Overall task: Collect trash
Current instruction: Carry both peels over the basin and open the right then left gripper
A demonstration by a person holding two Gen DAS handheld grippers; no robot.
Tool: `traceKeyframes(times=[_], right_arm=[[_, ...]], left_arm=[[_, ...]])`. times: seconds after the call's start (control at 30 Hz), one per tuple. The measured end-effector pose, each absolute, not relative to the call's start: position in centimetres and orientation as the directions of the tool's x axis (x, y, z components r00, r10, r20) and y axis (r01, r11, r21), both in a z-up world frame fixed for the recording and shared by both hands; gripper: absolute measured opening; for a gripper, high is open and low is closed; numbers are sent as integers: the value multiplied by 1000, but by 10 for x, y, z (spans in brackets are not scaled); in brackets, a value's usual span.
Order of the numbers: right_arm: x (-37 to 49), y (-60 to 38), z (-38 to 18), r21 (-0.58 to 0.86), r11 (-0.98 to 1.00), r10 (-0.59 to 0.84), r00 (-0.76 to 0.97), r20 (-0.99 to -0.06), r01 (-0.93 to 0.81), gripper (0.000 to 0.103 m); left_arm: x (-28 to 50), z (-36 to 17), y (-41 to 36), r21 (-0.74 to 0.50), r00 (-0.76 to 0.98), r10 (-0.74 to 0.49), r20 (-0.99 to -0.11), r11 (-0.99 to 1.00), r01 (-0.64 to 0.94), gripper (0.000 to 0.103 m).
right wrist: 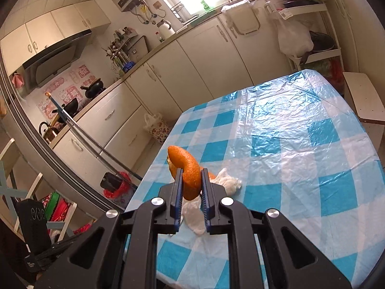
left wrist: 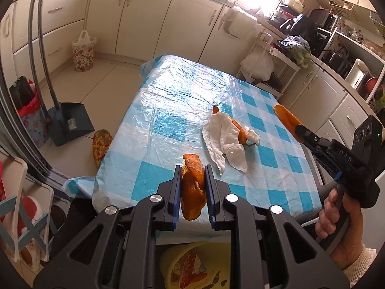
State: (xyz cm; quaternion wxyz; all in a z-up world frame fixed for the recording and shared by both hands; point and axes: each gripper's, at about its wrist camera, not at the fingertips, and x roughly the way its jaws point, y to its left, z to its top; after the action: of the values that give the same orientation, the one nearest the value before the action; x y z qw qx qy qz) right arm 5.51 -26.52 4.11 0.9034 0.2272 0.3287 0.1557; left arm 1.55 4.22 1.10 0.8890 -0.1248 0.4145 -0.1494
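Your left gripper (left wrist: 192, 185) clamps one orange peel (left wrist: 192, 187) above the table's (left wrist: 149, 130) near edge; your right gripper (right wrist: 191, 183) clamps a second peel (right wrist: 186, 171). Carry each over the yellow bin (left wrist: 168, 262) below the table edge and part the jaws only once the peel hangs inside its rim. Count: two peels held, one peel (left wrist: 239, 130) and one tissue (left wrist: 226, 142) left on the cloth, one small white wad (left wrist: 252, 137) beside them
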Motion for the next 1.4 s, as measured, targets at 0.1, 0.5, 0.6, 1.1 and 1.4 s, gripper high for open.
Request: traceKeyframes(times=[0.1, 0.5, 0.6, 1.1, 1.4], right_arm=[[35, -255, 41, 481, 860, 441, 721, -535, -169, 15], [-31, -231, 31, 438, 871, 465, 657, -593, -221, 15], [-47, -226, 25, 432, 875, 464, 634, -619, -219, 15], [-88, -206, -3, 355, 904, 427, 513, -745, -237, 15], [-96, -205, -13, 326, 913, 406, 463, -788, -246, 15]], left_arm=[[5, 15, 41, -346, 613, -377, -694, 922, 174, 18], [-33, 26, 38, -354, 610, -412, -677, 909, 221, 18], [-43, 23, 37, -355, 601, -419, -680, 906, 229, 18], [-77, 10, 23, -333, 556, -438, -706, 899, 286, 18], [-86, 2, 5, -311, 526, -440, -728, 895, 319, 18]])
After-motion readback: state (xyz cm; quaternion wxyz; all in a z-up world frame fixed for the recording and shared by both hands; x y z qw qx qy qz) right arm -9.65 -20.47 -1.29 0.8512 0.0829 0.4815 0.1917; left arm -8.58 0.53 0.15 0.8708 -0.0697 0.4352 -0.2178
